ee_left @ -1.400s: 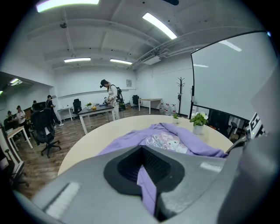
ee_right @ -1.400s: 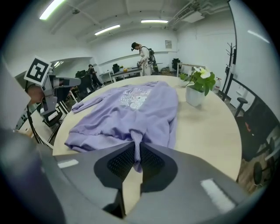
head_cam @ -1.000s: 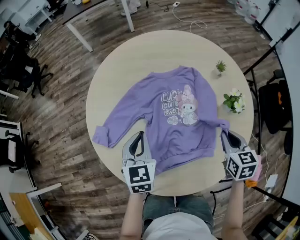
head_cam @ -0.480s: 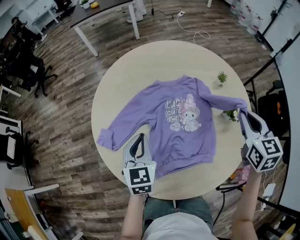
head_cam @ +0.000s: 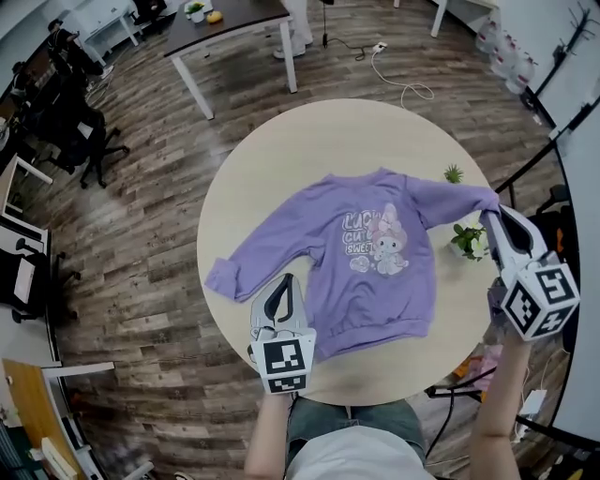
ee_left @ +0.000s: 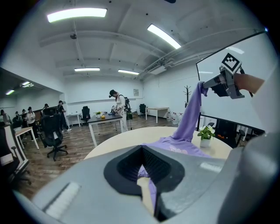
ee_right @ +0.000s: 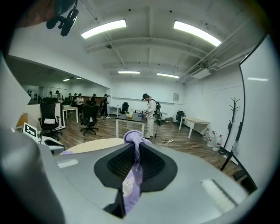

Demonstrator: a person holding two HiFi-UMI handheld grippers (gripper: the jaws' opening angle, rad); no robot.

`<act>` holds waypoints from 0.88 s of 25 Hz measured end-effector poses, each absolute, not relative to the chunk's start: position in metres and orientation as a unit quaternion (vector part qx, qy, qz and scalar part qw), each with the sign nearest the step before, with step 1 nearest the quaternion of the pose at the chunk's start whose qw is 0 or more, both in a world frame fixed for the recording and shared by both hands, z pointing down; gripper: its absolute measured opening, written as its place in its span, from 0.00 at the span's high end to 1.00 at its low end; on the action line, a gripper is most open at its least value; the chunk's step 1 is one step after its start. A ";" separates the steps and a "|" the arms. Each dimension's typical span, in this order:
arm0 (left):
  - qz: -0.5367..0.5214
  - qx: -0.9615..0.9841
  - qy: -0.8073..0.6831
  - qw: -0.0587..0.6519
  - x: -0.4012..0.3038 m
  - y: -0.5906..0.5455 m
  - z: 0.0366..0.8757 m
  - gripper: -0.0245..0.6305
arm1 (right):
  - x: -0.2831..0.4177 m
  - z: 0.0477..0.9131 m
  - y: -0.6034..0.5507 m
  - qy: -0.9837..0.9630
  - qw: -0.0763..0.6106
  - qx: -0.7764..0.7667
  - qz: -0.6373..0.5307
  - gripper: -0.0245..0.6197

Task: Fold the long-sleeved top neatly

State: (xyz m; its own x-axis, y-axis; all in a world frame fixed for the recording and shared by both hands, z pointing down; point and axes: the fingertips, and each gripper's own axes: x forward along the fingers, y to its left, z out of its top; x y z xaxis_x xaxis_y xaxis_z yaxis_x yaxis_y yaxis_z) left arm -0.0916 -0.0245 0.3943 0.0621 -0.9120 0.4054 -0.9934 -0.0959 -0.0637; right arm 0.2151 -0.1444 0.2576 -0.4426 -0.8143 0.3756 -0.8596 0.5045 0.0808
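Note:
A purple long-sleeved top (head_cam: 375,253) with a cartoon print lies face up on the round table (head_cam: 281,159). My right gripper (head_cam: 489,214) is shut on the cuff of its right sleeve (head_cam: 459,199) and holds it lifted and stretched out to the right. That cloth runs through the jaws (ee_right: 133,144). The left gripper view shows the sleeve (ee_left: 190,113) hanging from the right gripper (ee_left: 205,85). My left gripper (head_cam: 281,279) rests shut near the top's lower left side, below the other sleeve (head_cam: 253,262). Purple shows in its slit (ee_left: 142,168); whether cloth is pinched is unclear.
Two small potted plants stand at the table's right edge, one (head_cam: 454,173) beyond the raised sleeve and one (head_cam: 469,241) just under it. Desks (head_cam: 225,28) and office chairs (head_cam: 84,141) stand on the wooden floor around the table.
My right gripper has risen and swung outward with the cuff, pulling the sleeve from beside the hem into a line stretched to the right. The left gripper has hardly moved against the top.

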 end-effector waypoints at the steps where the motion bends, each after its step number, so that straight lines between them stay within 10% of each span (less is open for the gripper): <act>1: 0.173 0.718 -0.665 0.116 -0.093 -0.024 0.393 0.96 | 0.205 0.259 -0.142 -0.853 0.190 0.482 0.060 0.88; 22: 0.169 0.671 -0.708 0.141 -0.140 0.017 0.404 0.96 | 0.011 0.463 -0.027 -0.875 0.444 0.174 0.085 0.88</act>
